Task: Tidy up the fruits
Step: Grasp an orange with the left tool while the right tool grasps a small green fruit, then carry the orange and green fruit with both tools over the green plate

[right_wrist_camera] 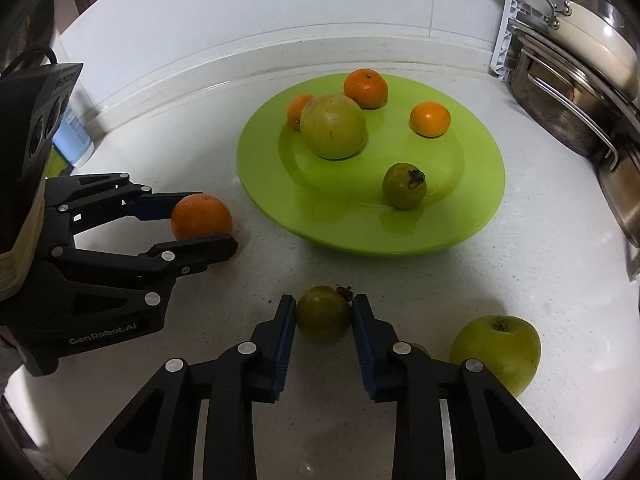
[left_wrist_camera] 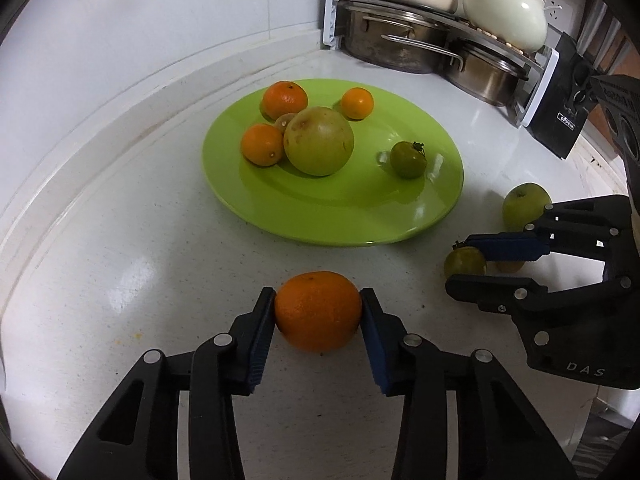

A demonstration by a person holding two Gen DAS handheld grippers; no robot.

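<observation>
A green plate (left_wrist_camera: 400, 216) (right_wrist_camera: 460, 224) lies on the white counter and holds three oranges, a large green fruit (left_wrist_camera: 319, 141) (right_wrist_camera: 333, 127) and a small green tomato (left_wrist_camera: 408, 159) (right_wrist_camera: 404, 186). My left gripper (left_wrist_camera: 319, 312) (right_wrist_camera: 208, 218) is shut on an orange (left_wrist_camera: 318, 311) (right_wrist_camera: 201, 216) in front of the plate. My right gripper (right_wrist_camera: 324, 312) (left_wrist_camera: 468, 260) is shut on a green tomato (right_wrist_camera: 323, 312) (left_wrist_camera: 464, 261) on the counter. A green apple (right_wrist_camera: 496, 350) (left_wrist_camera: 524, 205) sits on the counter beside the right gripper.
A rack of steel pots and pans (left_wrist_camera: 420, 40) (right_wrist_camera: 580, 92) stands in the back right corner. A black box (left_wrist_camera: 560, 112) leans by the rack. A small brownish fruit (left_wrist_camera: 510, 266) lies behind the right fingers. A white bottle (right_wrist_camera: 74, 136) stands at the left wall.
</observation>
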